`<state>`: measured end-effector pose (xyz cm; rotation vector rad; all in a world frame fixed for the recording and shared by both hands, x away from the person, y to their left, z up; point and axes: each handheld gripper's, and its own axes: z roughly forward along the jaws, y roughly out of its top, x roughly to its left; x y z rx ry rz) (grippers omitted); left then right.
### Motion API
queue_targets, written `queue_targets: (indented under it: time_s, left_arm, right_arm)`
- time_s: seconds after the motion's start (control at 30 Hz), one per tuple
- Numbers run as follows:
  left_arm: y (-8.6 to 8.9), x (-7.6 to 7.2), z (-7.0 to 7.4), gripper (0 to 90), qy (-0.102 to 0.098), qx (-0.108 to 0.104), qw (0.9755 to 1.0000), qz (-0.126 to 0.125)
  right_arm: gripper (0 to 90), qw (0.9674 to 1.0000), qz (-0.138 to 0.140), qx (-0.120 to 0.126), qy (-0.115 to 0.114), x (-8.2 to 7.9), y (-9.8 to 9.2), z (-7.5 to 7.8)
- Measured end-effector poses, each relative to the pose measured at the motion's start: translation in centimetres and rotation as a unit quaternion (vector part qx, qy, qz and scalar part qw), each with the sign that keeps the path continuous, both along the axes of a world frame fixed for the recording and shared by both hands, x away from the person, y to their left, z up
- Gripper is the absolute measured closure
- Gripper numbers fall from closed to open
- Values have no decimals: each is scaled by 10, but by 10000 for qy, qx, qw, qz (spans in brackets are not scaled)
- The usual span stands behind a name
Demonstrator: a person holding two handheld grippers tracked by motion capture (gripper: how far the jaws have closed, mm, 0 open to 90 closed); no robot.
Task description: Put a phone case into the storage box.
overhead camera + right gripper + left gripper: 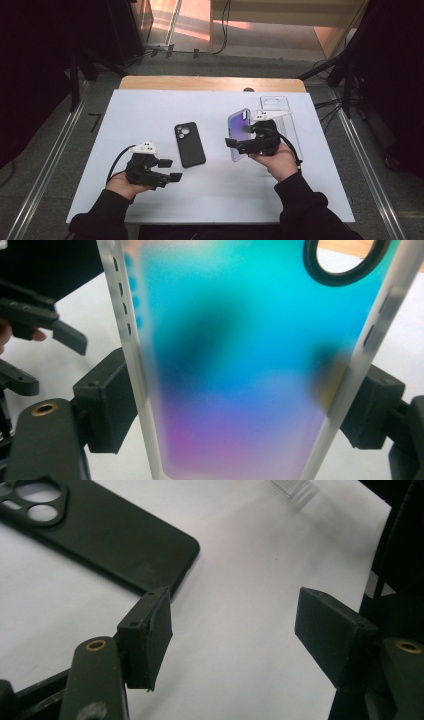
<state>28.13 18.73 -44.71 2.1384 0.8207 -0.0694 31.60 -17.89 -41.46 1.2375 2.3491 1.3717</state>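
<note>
A black phone case [190,145] [100,535] lies flat, camera cutout up, in the middle of the white sheet [150,110]. My left gripper [171,170] [240,630] is low beside the case's near corner, open with nothing between its pads. One pad [150,630] sits just short of that corner. My right gripper [240,143] [240,410] is shut on a frosted translucent phone case [239,131] [240,365] tinted blue to purple. It holds the case upright off the sheet, pads on its two long edges. The left gripper's jaws [35,320] show at the far left.
A clear phone case [274,103] lies at the back right of the sheet, with a clear plastic piece [291,131] beside the right hand. The wooden table edge [210,83] runs behind the sheet. Dark stands and cables flank the table.
</note>
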Motion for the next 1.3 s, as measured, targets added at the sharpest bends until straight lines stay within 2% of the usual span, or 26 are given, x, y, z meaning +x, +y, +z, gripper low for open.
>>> queue_targets:
  time_s: [0.13,0.27,0.57,0.9,1.0,1.3]
  left_arm:
    - [6,-4,-1,312,22,-79,9999,109]
    - [10,-7,-3,312,41,-58,9998,161]
    - [14,-9,-6,312,32,-26,9993,374]
    - [20,-13,-8,312,55,-4,9985,541]
    - [22,-14,-9,312,70,-20,9983,571]
    - [25,-16,-11,312,61,-49,9981,606]
  right_arm:
    - [155,9998,-202,27,-27,1,-8,6]
    - [155,9991,-430,9,-62,1,-16,11]
    - [155,9955,-927,86,-183,7,-39,20]
    - [155,9873,-1532,84,-401,18,-58,24]
    - [155,9842,-1714,-23,-433,26,-61,25]
    - [155,9763,-2121,-72,-413,53,-75,24]
